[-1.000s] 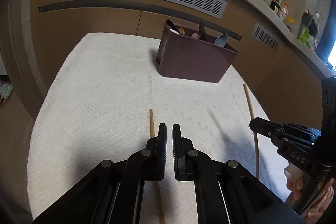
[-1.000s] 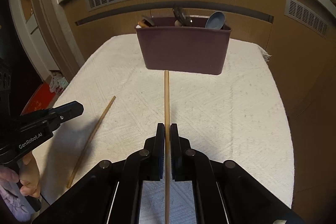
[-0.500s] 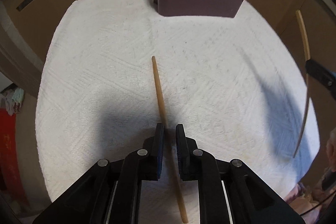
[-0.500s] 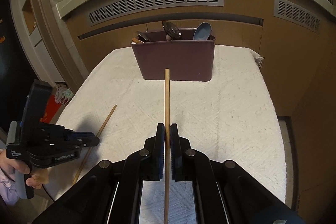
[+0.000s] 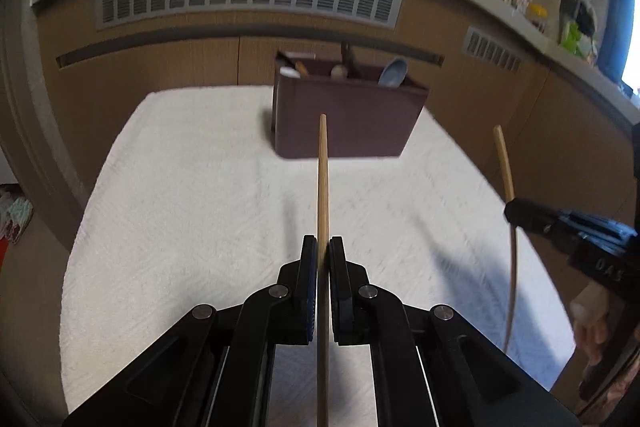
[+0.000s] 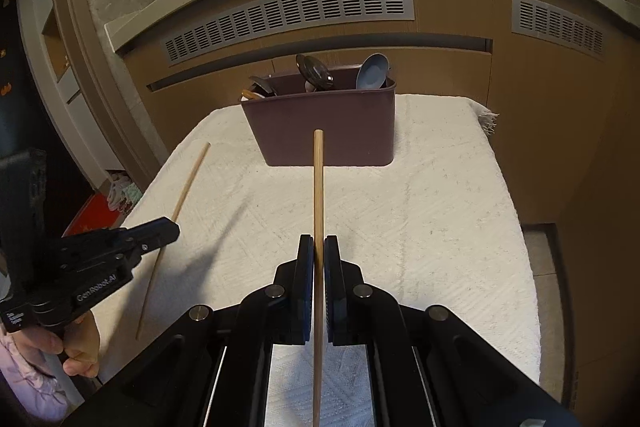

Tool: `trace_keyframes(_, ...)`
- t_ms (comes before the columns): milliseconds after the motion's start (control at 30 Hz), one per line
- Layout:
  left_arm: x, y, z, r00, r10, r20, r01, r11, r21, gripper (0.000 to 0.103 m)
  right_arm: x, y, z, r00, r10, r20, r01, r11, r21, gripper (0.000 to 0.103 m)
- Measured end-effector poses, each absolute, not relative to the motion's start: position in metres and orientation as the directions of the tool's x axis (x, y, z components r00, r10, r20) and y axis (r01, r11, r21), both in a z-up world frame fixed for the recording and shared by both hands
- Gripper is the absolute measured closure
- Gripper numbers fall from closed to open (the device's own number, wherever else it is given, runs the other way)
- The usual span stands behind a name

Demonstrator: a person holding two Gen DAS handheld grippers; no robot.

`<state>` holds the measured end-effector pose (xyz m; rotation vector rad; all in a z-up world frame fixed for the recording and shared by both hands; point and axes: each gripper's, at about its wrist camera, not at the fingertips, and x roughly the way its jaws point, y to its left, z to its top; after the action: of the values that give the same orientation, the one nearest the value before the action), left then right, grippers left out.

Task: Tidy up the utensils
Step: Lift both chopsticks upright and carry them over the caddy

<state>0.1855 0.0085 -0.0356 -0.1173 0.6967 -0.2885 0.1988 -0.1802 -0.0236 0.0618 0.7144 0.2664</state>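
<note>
Each gripper holds one wooden chopstick above the white cloth. My left gripper [image 5: 323,247] is shut on a chopstick [image 5: 322,179] that points at the dark maroon utensil box [image 5: 348,115]. My right gripper [image 6: 319,247] is shut on the other chopstick [image 6: 318,187], which also points at the box [image 6: 320,131]. The box stands at the far end of the cloth with spoons and other utensils inside. The right gripper [image 5: 516,215] and its chopstick [image 5: 505,163] show at the right of the left wrist view. The left gripper [image 6: 168,229] and its chopstick [image 6: 188,183] show at the left of the right wrist view.
The white textured cloth [image 6: 420,219] covers a narrow table. A wooden cabinet front with grey vent grilles [image 6: 288,15] rises right behind the box. A person's hand [image 6: 80,347] grips the left tool's handle. Bottles and jars [image 5: 536,11] stand on the counter at the far right.
The left gripper closed on the chopstick that lay on the cloth and lifted it to point at the box. The right gripper kept its chopstick and rose slightly.
</note>
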Motion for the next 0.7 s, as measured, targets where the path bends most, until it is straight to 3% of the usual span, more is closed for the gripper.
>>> trace_keyframes(133, 0.198, 0.009, 0.014, 0.799, -0.36, -0.481, 0.259, 0.929, -0.264, 0.097, 0.205, -0.188, 0.002, 0.756, 0.291, -0.586, -0.227, 0.957, 0.182, 0.099)
trace_keyframes(333, 0.246, 0.003, 0.107, 0.878, -0.405, -0.255, 0.331, 0.899, -0.285, 0.097, 0.232, -0.19, 0.099, 0.886, 0.259, -0.385, -0.233, 0.966, 0.112, 0.099)
trace_keyframes(467, 0.28, 0.0, 0.137, 0.914, -0.385, -0.131, 0.337, 0.897, -0.284, 0.097, 0.257, -0.183, 0.148, 0.939, 0.222, -0.262, -0.218, 0.975, 0.043, 0.099)
trace_keyframes(700, 0.337, -0.001, 0.136, 0.935, -0.335, -0.115, 0.292, 0.913, -0.287, 0.097, 0.309, -0.177, 0.158, 0.946, 0.211, -0.246, -0.213, 0.977, 0.018, 0.099)
